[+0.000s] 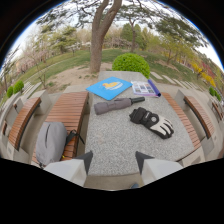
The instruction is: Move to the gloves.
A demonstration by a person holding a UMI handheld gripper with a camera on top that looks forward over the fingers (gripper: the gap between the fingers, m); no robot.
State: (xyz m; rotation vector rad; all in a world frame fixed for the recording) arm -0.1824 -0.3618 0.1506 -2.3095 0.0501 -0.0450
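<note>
The gripper [113, 162] hovers with fingers spread and empty at the near edge of a stone table [112, 140]. The gloves [151, 121] lie ahead, slightly right, beyond a folded umbrella [117, 105]. Best approach: advance steadily, angling right, staying above the tabletop.

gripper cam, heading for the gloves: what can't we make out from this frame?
- Gloves, gripper view: whether one or two lie there; they overlap in a single dark heap.
- Printed sheet, gripper view: text too small to read.
- Blue folder, gripper view: yellow marking too small to identify.
- Grey backpack on the bench: lower part hidden behind a finger.
- Fingers stand open, nothing between them.
</note>
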